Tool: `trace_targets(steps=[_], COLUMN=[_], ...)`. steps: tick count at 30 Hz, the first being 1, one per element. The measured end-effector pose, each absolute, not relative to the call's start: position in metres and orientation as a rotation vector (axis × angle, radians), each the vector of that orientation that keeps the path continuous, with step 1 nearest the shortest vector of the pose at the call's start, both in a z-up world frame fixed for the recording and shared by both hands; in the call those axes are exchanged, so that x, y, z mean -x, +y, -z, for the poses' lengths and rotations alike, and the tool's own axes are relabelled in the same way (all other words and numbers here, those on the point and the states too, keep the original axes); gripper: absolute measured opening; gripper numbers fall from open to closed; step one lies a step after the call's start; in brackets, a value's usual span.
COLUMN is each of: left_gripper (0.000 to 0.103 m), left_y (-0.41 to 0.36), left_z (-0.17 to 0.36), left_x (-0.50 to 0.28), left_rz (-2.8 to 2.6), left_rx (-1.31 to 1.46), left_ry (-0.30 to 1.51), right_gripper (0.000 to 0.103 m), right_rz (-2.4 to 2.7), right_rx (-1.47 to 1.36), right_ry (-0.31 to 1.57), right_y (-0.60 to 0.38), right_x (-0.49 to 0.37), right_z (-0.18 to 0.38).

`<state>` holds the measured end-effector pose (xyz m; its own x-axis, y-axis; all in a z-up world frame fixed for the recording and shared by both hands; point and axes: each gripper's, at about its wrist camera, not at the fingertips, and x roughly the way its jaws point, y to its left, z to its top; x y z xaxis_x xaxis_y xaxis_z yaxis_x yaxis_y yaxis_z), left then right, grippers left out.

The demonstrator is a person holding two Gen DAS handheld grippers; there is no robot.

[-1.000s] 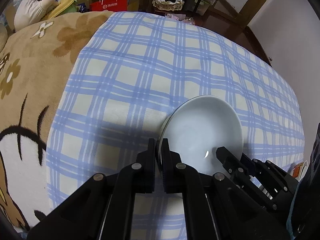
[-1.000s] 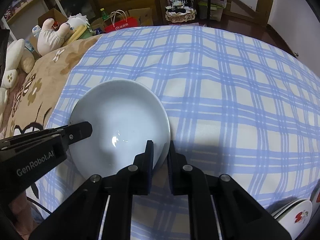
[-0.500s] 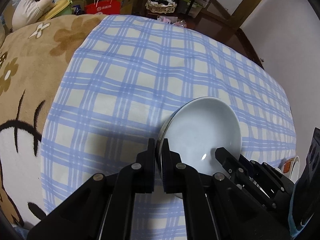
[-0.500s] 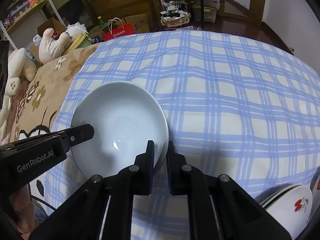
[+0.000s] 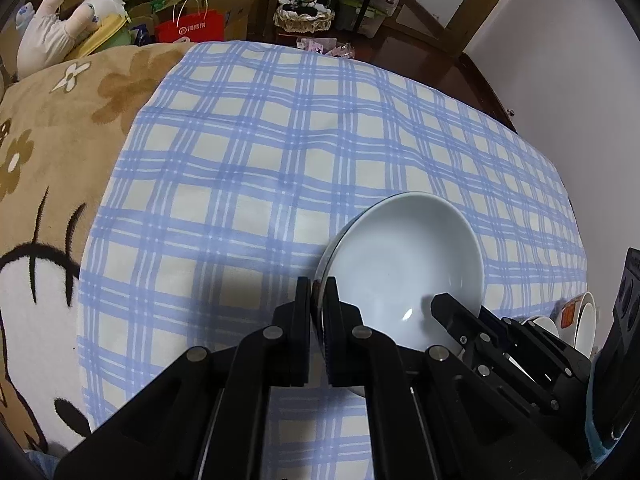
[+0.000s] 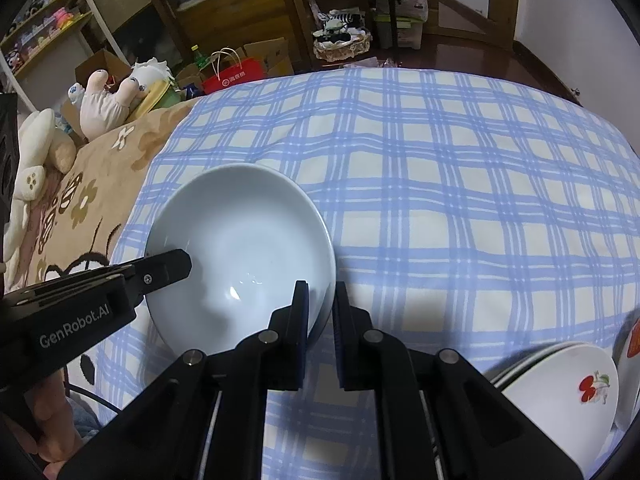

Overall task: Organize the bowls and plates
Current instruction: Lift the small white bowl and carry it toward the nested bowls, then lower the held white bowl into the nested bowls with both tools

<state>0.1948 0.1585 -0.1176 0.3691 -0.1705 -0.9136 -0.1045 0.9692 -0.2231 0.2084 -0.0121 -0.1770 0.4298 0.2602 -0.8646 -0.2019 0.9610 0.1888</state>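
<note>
The left gripper (image 5: 317, 300) has its fingers (image 5: 302, 312) drawn narrow, pinching the left rim of a pale blue-white bowl (image 5: 404, 268). The right gripper (image 6: 319, 308) does the same on the opposite rim, one finger inside the bowl (image 6: 240, 248) and one outside, closed tight on the edge. Both grippers hold the one bowl between them, and each shows in the other's view: the right gripper (image 5: 452, 312) reaches in over the bowl's near right edge in the left wrist view, and the left gripper (image 6: 168, 270), marked with white lettering, reaches in from the left in the right wrist view.

The bowl sits over a blue-and-white checked cloth (image 5: 280, 152) spread on a bed; whether it touches the cloth or hangs just above it cannot be told. To the left of the cloth lies a tan blanket (image 5: 60, 120) with a flower pattern.

At the lower right of the right wrist view stands a white dish with a red fruit print (image 6: 568, 392), with further dishes stacked behind it. Beyond the bed are stuffed toys (image 6: 108, 100), a red paper bag (image 6: 236, 74) and a wicker basket (image 6: 340, 46) on the floor.
</note>
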Motion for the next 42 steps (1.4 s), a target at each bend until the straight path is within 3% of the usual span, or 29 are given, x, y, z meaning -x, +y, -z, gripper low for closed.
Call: trace_targets(steps=[16, 42], left_gripper=[0.006, 0.005], left_y=[0.123, -0.042], left_z=[0.084, 0.045], left_x=[-0.185, -0.170], left_rz=[0.140, 0.329], left_rx=[0.204, 0.041], left_ry=[1.121, 1.061], right_gripper=[0.012, 0.012], right_rz=[-0.239, -0.042], right_rx=[-0.105, -0.187], right_ry=[1.007, 0.915], right_y=[-0.049, -0.192], right_x=[-0.187, -0.141], right_z=[0.142, 0.100])
